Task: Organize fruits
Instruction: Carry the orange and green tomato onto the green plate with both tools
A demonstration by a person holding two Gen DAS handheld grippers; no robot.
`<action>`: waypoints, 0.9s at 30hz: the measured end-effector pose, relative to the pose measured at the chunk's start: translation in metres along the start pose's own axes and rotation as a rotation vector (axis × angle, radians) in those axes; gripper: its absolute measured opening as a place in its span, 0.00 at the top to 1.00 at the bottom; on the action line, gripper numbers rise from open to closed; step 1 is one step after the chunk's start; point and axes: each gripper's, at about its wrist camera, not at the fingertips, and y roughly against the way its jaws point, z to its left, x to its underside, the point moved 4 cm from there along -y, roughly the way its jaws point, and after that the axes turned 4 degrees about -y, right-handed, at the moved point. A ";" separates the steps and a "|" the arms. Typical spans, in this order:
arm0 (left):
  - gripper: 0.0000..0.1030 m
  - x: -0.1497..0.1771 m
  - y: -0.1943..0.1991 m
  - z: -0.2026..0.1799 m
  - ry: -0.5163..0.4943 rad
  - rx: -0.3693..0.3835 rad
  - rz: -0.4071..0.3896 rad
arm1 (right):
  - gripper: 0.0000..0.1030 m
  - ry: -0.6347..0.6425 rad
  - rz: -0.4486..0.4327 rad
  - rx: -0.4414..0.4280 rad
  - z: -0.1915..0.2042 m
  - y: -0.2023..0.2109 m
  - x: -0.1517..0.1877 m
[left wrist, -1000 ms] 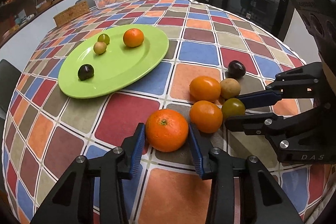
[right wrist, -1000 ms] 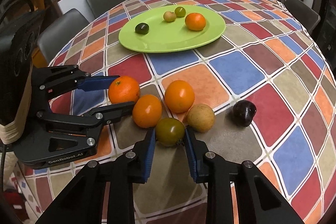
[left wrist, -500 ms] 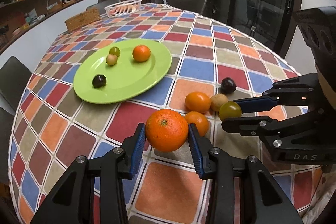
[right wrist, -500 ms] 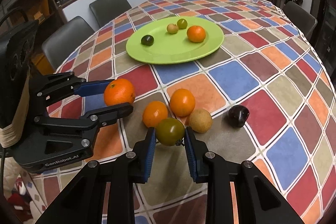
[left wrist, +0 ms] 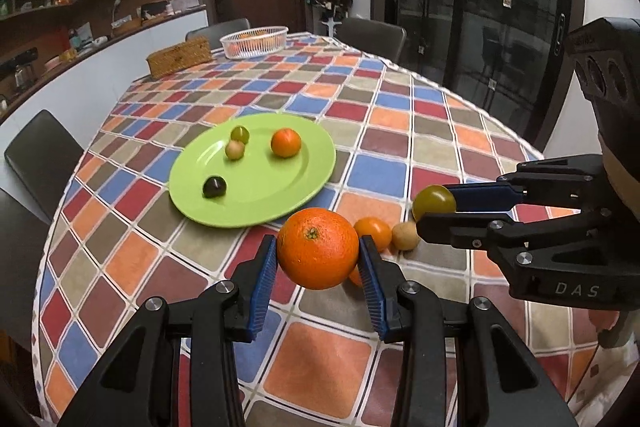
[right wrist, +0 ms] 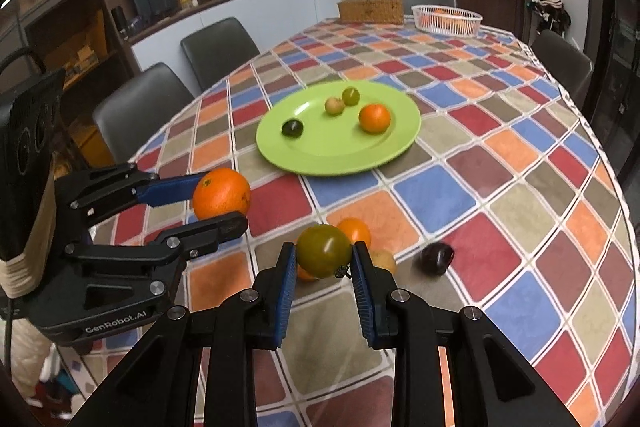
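Note:
My left gripper [left wrist: 318,259] is shut on a large orange [left wrist: 318,247] and holds it above the table; that orange also shows in the right wrist view [right wrist: 221,193]. My right gripper [right wrist: 324,263] is shut on a green tomato [right wrist: 323,250], also lifted; it shows in the left wrist view [left wrist: 434,201]. The green plate [left wrist: 280,195] holds a small orange [left wrist: 285,143], a dark plum [left wrist: 214,186], a pale fruit [left wrist: 234,149] and a green fruit [left wrist: 239,133]. On the cloth lie an orange [right wrist: 354,230], a tan fruit [left wrist: 405,235] and a dark plum [right wrist: 437,257].
A white basket [left wrist: 255,42] and a wicker box [left wrist: 179,57] stand at the table's far end. Dark chairs [right wrist: 218,51] ring the table. Another orange [right wrist: 306,273] lies half hidden under my right gripper.
Both grippers have risen from the table with their fruit, the large orange and the green tomato, and pulled back. The loose fruits stayed on the cloth.

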 end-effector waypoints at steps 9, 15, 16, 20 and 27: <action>0.61 -0.022 0.008 0.014 0.043 -0.036 -0.045 | 0.72 0.007 -0.072 -0.014 0.004 0.008 -0.031; 0.61 -0.040 0.008 0.027 0.059 -0.057 -0.069 | 0.72 0.015 -0.105 -0.020 0.006 0.006 -0.056; 0.61 -0.043 0.008 0.030 0.060 -0.062 -0.073 | 0.72 0.015 -0.106 -0.021 0.006 0.004 -0.060; 0.61 -0.055 0.005 0.041 0.075 -0.063 -0.078 | 0.72 0.022 -0.115 -0.017 0.006 -0.002 -0.076; 0.61 -0.072 -0.011 0.062 0.092 -0.062 -0.058 | 0.72 0.029 -0.110 -0.011 0.002 -0.018 -0.103</action>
